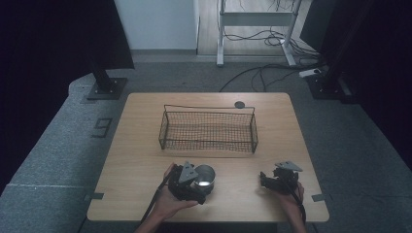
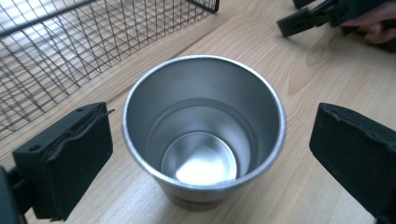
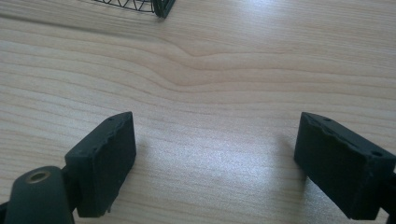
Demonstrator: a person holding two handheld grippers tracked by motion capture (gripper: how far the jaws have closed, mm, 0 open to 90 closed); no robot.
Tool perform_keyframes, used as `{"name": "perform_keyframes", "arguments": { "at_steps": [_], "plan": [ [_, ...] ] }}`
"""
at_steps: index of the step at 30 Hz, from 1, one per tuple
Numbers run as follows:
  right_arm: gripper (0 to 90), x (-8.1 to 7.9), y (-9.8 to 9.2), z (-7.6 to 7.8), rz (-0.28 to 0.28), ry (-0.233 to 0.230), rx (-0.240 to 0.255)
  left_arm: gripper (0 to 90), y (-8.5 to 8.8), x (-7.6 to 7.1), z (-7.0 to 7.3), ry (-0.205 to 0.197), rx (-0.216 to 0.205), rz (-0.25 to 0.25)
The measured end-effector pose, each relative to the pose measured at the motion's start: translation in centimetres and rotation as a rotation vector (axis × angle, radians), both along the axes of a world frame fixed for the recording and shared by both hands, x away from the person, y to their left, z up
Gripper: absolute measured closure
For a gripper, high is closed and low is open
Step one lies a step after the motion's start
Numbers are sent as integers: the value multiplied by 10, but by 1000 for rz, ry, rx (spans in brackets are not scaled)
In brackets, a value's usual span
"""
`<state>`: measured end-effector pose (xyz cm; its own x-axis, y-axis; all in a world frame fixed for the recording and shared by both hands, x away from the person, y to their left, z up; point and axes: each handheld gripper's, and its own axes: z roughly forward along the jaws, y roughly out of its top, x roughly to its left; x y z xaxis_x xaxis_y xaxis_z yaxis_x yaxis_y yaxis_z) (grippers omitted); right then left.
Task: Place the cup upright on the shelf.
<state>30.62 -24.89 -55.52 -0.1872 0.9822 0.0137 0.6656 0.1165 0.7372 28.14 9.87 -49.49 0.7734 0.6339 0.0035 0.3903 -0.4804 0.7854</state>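
A shiny steel cup point(image 1: 206, 175) stands upright and empty on the wooden table point(image 1: 141, 160), near its front edge. My left gripper point(image 1: 197, 187) is open with its jaws on either side of the cup point(image 2: 204, 135), apart from its wall. In the left gripper view the pads point(image 2: 77, 154) flank the rim with a gap on each side. My right gripper point(image 1: 268, 180) rests low over bare wood at the front right, open, nothing between its fingers point(image 3: 105, 158). It also appears far off as the right gripper point(image 2: 308, 21) in the left gripper view.
A black wire basket point(image 1: 209, 144) stands empty in the middle of the table, just beyond the cup. A small dark round disc point(image 1: 239, 104) lies at the far edge. Stand bases and cables sit on the floor behind.
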Motion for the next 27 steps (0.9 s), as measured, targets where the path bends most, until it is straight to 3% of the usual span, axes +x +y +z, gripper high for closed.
{"name": "perform_keyframes", "arguments": {
  "at_steps": [3,7,12,27],
  "plan": [
    [125,0,0,0,0,0,0,19,-4,4,-6,5,9,4],
    [125,0,0,0,0,0,0,139,-8,6,-11,-13,33,8],
    [125,0,0,0,-1,0,0,145,-9,5,-8,-36,46,-4],
    [124,0,0,0,-2,-1,0,148,9,18,31,-42,-45,-20]
  ]
}}
